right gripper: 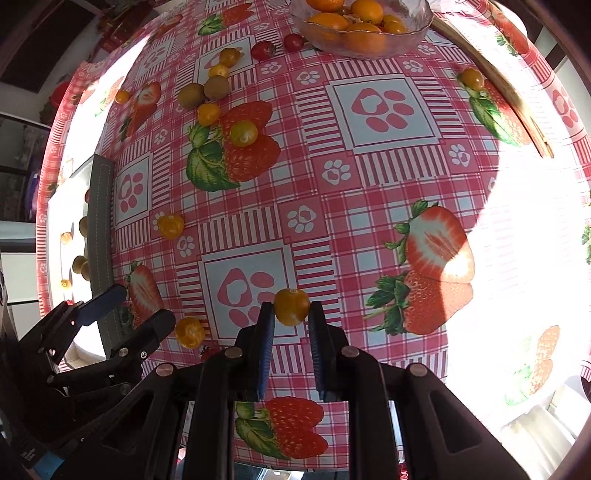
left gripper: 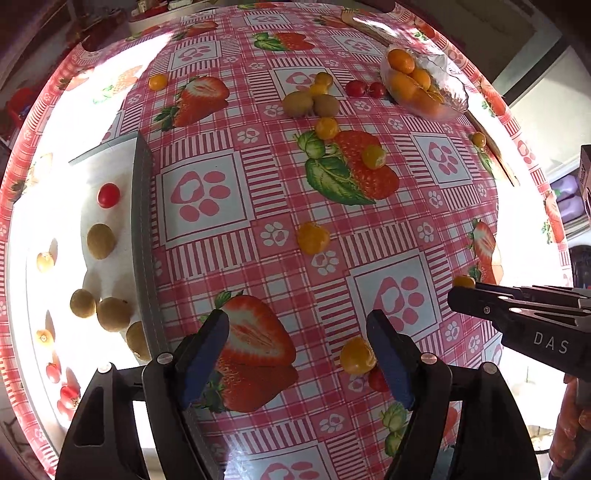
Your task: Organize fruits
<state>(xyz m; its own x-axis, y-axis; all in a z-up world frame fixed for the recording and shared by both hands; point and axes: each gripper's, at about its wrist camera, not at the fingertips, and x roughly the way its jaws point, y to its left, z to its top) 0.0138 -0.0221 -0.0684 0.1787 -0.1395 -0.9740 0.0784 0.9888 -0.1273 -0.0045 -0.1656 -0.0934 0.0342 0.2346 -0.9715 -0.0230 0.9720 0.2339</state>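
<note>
My right gripper [right gripper: 291,314] is shut on a small yellow-orange fruit [right gripper: 291,306] just above the tablecloth; it also shows in the left wrist view [left gripper: 463,282]. My left gripper [left gripper: 299,332] is open and empty over the cloth, with a yellow fruit [left gripper: 356,355] and a red cherry tomato [left gripper: 377,379] beside its right finger [left gripper: 388,354]. A white tray [left gripper: 92,177] at the left holds brown kiwis [left gripper: 100,240], a red tomato [left gripper: 108,195] and small yellow fruits. A glass bowl [right gripper: 417,29] of oranges [right gripper: 364,40] stands at the far side.
Loose yellow fruits [left gripper: 313,238], two kiwis [left gripper: 297,104] and two red tomatoes [left gripper: 355,88] lie scattered on the strawberry-print tablecloth [left gripper: 258,206]. A wooden strip [right gripper: 517,107] lies along the far right edge. The left gripper shows in the right wrist view [right gripper: 136,306].
</note>
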